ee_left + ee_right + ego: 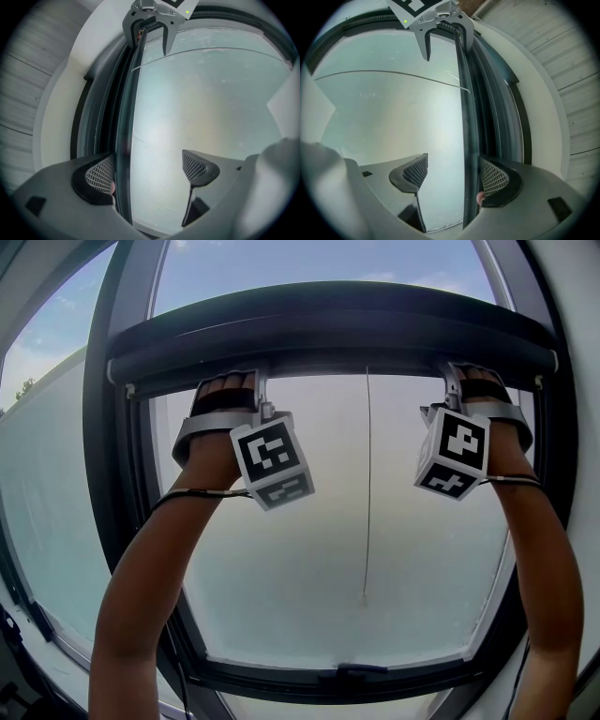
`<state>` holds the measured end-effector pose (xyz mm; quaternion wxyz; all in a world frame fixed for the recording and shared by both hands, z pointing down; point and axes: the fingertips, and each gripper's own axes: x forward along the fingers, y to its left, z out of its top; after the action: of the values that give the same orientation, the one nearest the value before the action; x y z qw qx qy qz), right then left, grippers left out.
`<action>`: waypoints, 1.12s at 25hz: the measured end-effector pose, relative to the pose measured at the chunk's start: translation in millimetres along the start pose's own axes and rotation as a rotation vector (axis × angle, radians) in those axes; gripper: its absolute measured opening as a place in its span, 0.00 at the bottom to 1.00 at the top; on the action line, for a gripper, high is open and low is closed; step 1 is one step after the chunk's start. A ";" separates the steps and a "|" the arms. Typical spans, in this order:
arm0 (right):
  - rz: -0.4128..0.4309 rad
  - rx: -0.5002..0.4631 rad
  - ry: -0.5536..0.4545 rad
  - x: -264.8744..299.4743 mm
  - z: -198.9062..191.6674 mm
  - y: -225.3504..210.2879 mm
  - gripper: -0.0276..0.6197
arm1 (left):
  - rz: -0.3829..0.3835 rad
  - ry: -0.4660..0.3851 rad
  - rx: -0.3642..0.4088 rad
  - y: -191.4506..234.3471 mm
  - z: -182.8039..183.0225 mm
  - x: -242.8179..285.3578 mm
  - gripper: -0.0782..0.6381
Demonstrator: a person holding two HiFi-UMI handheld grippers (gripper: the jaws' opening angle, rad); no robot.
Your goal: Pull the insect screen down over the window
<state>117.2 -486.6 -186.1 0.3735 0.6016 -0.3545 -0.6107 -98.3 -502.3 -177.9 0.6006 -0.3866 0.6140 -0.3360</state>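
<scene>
Both arms raised at the window, my left claw and right claw stand released, jaws apart. The screen bar sits high across the frame, running between each claw's jaws, close against the outer pad.

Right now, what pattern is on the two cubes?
Black-and-white square markers on the left cube and right cube; clearest in head view.

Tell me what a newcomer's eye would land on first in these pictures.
A dark curved bar spans the top of the window. The left gripper and right gripper both reach up to its lower edge, jaws apart around it, with black-and-white marker cubes below them in the head view. A thin cord hangs down the middle of the pane.
</scene>
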 end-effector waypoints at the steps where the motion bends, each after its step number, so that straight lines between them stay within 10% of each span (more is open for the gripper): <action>1: 0.011 0.008 -0.005 -0.9 0.4 -0.3 0.54 | -0.002 -0.001 -0.003 0.2 0.4 -0.4 0.71; 28: 0.142 -0.048 0.064 -53.4 -3.4 96.9 0.54 | -0.195 -0.046 0.002 -97.0 -2.0 -59.9 0.71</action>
<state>123.3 -485.0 -75.7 0.4412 0.5850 -0.3693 -0.5716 -94.6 -495.9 -64.1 0.5794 -0.4515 0.5592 -0.3844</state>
